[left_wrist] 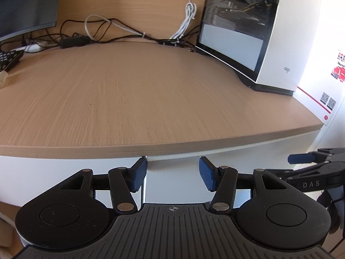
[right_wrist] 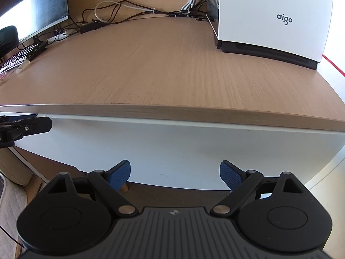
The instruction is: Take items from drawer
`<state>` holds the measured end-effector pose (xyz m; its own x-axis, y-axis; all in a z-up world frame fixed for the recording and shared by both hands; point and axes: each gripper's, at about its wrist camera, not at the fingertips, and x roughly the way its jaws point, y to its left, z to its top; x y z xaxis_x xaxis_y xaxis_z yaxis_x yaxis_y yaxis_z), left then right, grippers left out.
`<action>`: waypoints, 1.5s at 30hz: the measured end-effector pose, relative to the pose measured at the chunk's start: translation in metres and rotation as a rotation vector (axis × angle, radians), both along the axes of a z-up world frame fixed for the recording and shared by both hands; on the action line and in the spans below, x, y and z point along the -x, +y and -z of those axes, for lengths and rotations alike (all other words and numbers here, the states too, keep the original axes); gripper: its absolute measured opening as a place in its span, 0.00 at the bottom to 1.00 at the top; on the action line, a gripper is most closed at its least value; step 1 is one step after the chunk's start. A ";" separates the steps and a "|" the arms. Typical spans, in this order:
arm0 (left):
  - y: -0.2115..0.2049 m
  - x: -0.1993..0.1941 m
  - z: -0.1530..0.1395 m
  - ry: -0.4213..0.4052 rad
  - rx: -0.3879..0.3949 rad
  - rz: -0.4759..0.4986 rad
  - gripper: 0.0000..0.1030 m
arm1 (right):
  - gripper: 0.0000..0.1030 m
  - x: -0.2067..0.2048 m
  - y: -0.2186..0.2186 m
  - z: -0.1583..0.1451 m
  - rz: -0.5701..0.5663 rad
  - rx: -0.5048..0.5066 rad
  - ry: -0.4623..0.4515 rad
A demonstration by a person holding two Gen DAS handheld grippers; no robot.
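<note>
The drawer's white front (right_wrist: 172, 146) runs under the wooden desk's front edge (right_wrist: 172, 110) and looks closed; nothing inside it shows. In the left wrist view the white front (left_wrist: 172, 185) has a vertical seam just beyond my left fingers. My left gripper (left_wrist: 173, 173) is open and empty, its blue pads (left_wrist: 140, 172) close to the panel just under the desk edge. My right gripper (right_wrist: 175, 174) is open and empty, lower down and a little back from the front. Each gripper shows at the side of the other's view: the right gripper (left_wrist: 301, 158) and the left gripper (right_wrist: 25, 127).
A white aigo computer case (right_wrist: 273, 19) stands at the desk's back right. A monitor (right_wrist: 36, 15), a keyboard (right_wrist: 19, 58) and tangled cables (left_wrist: 107, 36) sit at the back left. The wooden desktop (left_wrist: 140, 99) lies between them. A beige cushion (right_wrist: 13, 192) is low left.
</note>
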<state>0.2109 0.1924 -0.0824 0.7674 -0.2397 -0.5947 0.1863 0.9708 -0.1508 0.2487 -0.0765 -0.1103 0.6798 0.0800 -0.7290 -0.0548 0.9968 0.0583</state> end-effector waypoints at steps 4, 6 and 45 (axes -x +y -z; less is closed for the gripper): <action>0.000 0.000 0.000 -0.001 -0.030 0.038 0.55 | 0.88 0.000 -0.001 0.000 0.003 0.003 -0.001; 0.000 -0.001 0.000 -0.001 -0.038 0.050 0.55 | 0.88 0.001 -0.001 0.000 0.000 0.005 -0.001; 0.010 -0.001 -0.001 -0.001 -0.039 0.134 0.55 | 0.90 -0.018 -0.022 0.018 0.262 -0.119 0.137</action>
